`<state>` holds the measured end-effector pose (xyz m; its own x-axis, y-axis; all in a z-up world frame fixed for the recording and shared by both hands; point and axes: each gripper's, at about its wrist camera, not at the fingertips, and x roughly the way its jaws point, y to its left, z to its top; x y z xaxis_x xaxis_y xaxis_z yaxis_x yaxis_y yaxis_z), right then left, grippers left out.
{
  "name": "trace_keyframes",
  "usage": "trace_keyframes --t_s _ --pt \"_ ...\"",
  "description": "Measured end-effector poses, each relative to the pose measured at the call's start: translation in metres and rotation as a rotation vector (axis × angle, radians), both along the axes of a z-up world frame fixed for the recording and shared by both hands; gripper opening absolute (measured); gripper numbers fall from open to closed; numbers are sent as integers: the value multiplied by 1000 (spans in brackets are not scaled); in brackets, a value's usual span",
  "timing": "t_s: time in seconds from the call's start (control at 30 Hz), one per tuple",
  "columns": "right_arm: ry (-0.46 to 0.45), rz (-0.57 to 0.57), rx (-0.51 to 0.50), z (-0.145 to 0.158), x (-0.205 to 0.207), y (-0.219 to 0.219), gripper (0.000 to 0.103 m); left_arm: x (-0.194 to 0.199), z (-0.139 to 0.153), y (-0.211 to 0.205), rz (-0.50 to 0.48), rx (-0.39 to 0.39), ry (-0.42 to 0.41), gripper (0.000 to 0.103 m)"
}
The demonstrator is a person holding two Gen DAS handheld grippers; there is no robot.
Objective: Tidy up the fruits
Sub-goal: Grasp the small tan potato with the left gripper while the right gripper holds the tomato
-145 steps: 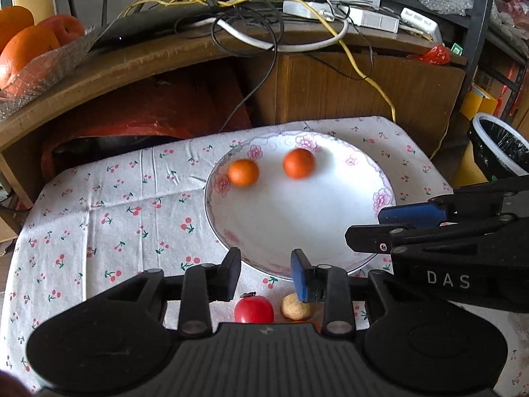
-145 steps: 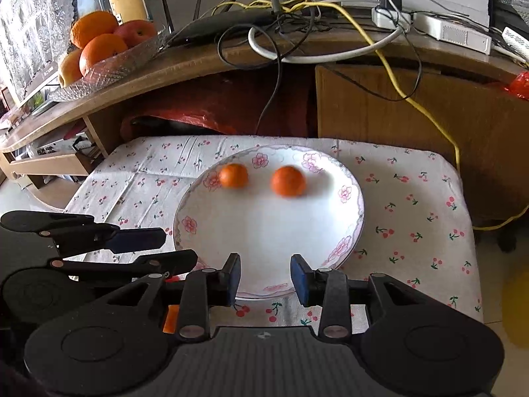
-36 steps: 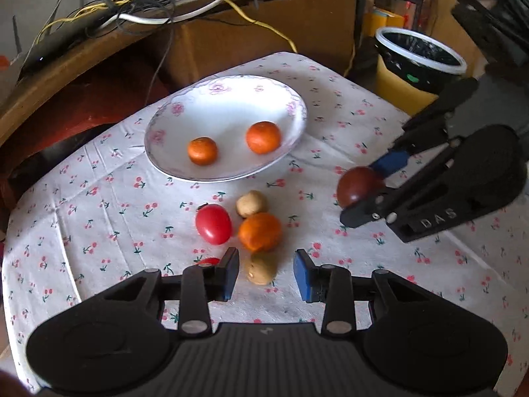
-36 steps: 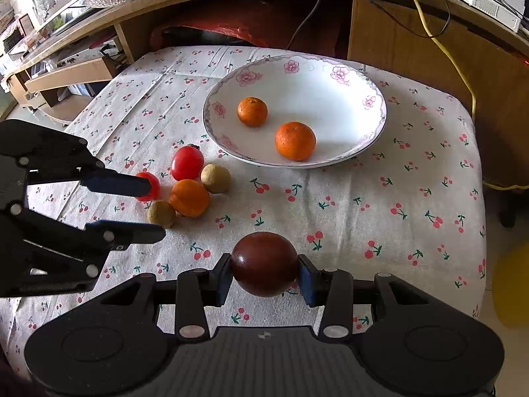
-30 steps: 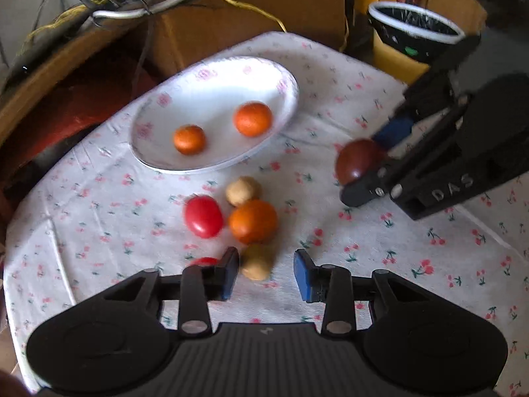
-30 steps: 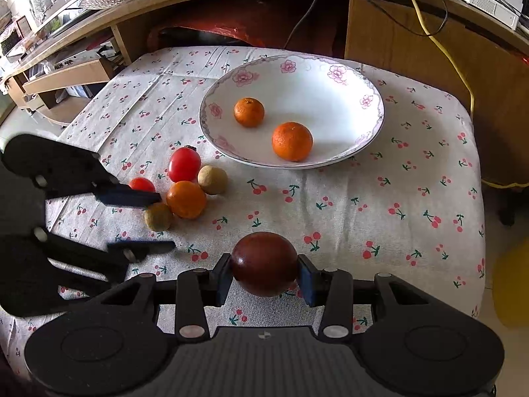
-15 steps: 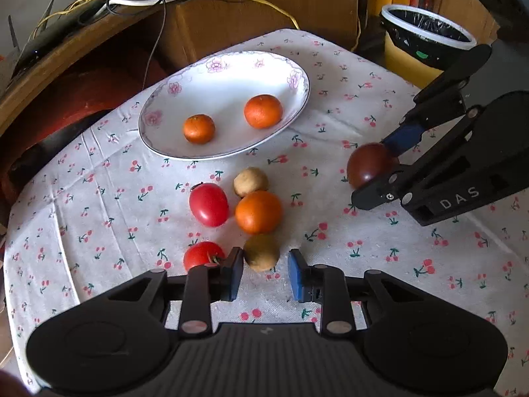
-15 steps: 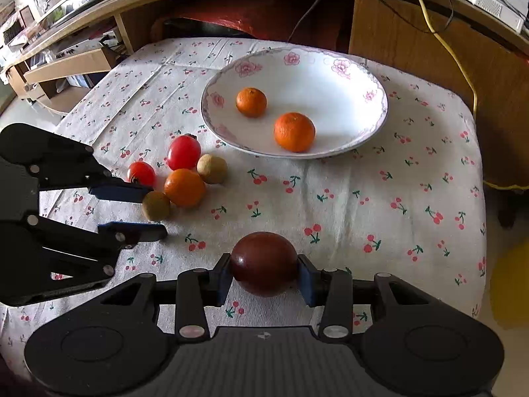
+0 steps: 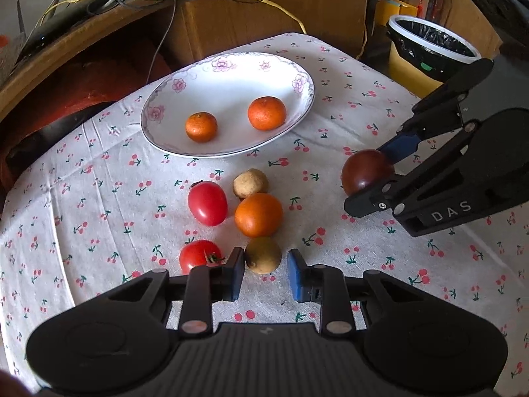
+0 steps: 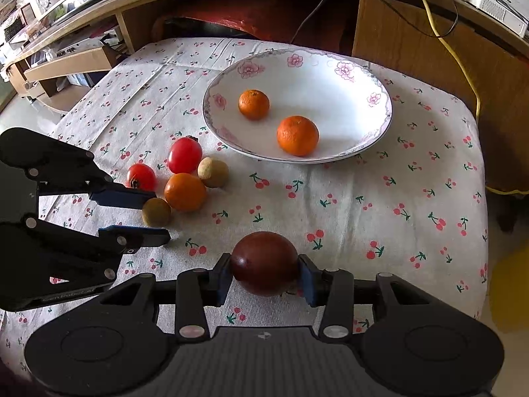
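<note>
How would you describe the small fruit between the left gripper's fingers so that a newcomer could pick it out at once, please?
Start at the flowered white plate, then drop to the cluster of loose fruit on the cherry-print tablecloth in front of it. The olive-brown fruit lies nearest the open left gripper, just below the orange. It is dull and greenish-brown, darker than the paler tan fruit.

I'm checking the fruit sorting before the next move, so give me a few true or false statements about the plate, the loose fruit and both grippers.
1. The plate holds two oranges. True.
2. The right gripper is empty. False: its jaws are shut on the dark red fruit.
3. The left gripper has open jaws around the small brown fruit. True.
4. The orange fruit on the cloth lies alone. False: it sits in a cluster with two red tomatoes and two brown fruits.
</note>
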<state>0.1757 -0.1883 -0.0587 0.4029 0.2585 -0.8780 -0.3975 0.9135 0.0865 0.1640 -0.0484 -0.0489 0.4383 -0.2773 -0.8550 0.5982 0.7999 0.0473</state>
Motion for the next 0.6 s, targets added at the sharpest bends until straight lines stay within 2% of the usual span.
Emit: trace_keyframes --t_s 0.6 --pt "-4 5 -17 -2 0 4 37 2 -2 8 67 -51 24 39"
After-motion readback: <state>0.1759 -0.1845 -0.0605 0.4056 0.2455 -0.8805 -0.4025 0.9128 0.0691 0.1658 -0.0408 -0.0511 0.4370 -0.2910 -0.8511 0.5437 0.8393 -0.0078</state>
